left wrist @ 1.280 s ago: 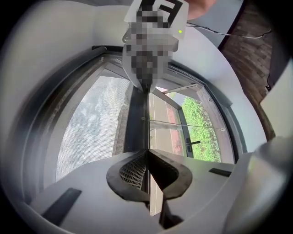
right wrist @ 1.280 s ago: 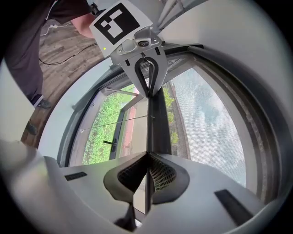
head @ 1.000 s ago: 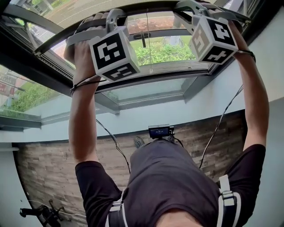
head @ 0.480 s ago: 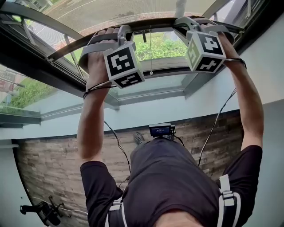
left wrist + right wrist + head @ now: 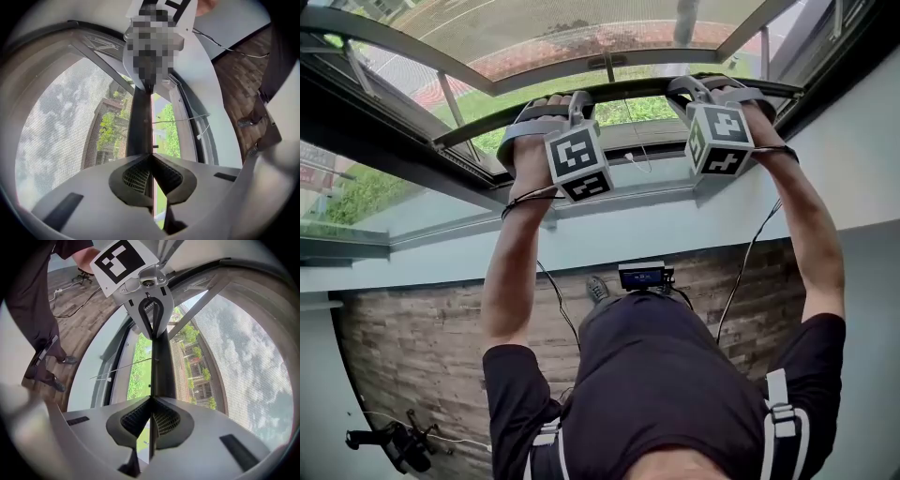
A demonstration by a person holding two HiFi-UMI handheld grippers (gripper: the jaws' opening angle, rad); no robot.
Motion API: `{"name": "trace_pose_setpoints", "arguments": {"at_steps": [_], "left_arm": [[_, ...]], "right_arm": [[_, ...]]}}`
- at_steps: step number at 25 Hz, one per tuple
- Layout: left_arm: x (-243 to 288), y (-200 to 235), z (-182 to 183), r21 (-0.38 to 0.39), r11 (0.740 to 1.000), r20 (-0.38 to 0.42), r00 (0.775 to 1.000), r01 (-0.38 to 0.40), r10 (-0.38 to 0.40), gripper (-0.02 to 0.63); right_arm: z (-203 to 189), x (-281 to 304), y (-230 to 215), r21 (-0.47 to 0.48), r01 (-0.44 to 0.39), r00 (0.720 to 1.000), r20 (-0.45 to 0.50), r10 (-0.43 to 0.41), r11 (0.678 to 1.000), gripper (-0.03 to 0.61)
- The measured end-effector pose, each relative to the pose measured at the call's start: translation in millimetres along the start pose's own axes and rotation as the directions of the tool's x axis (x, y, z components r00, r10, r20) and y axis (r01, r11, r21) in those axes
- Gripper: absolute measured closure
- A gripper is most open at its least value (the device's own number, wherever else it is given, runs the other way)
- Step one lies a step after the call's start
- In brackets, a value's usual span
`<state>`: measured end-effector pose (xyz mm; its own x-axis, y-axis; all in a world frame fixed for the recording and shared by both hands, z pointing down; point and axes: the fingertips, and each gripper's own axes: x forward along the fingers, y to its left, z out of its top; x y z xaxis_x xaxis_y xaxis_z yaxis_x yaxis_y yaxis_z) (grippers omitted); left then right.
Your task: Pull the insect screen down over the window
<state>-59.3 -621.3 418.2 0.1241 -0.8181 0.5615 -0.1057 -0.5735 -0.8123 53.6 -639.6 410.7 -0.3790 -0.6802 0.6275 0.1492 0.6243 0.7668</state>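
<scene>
Both grippers sit lower in the head view than a second ago, and so does the long dark bottom bar (image 5: 628, 89) of the grey mesh insect screen (image 5: 581, 28). A lot more mesh shows above them now, so the screen has come down a fair bit.

Left gripper (image 5: 567, 97) has its jaws pinched nearly all the way together on the thin lip of that bar. You can see it best in the left gripper view, where the ribbed black pads (image 5: 136, 176) meet on the edge and the bar (image 5: 139, 122) runs straight away from them, with mesh (image 5: 61, 122) off to one side. Right gripper (image 5: 694, 86) is the same story: jaws squeezed down on the bar (image 5: 163, 366), mesh (image 5: 243, 348) stretching out beside it.

The two are well apart along the bar, arms stretched up. Below the bar there's an uncovered strip of window with green bushes outside, and a thin white pull cord (image 5: 633, 155) dangles there. The screen bar is near the grey window sill (image 5: 609, 202) but not touching it. Brown wood plank floor (image 5: 412, 347) is down below.
</scene>
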Motion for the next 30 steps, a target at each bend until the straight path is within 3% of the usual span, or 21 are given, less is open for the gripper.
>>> {"name": "trace_pose_setpoints", "arguments": {"at_steps": [10, 25, 27, 28, 29, 30], "left_arm": [[39, -62, -10, -0.053, 0.996, -0.015, 0.997, 0.075, -0.076, 0.595], [44, -66, -11, -0.063, 0.996, -0.093, 0.994, 0.058, -0.063, 0.595], [44, -64, -11, -0.055, 0.997, -0.106, 0.993, 0.053, -0.058, 0.595], [43, -64, -12, -0.047, 0.997, -0.118, 0.991, 0.06, -0.065, 0.595], [42, -65, -15, -0.039, 0.997, -0.132, 0.988, 0.073, -0.077, 0.595], [40, -67, -17, -0.035, 0.996, -0.142, 0.986, 0.083, -0.087, 0.595]], "right_arm": [[-11, 45, 60, 0.028, -0.046, 0.999, -0.01, 0.047, 0.999, 0.557], [-9, 41, 58, 0.104, 0.095, 0.995, 0.024, -0.098, 0.99, 0.555], [-2, 22, 53, 0.225, 0.147, 0.984, 0.063, -0.165, 0.963, 0.547], [4, 13, 58, 0.351, 0.12, 0.979, 0.112, -0.169, 0.929, 0.536], [11, 11, 72, 0.5, 0.031, 0.972, 0.186, -0.143, 0.866, 0.499], [17, 17, 95, 0.633, -0.103, 0.957, 0.273, -0.097, 0.767, 0.412]]}}
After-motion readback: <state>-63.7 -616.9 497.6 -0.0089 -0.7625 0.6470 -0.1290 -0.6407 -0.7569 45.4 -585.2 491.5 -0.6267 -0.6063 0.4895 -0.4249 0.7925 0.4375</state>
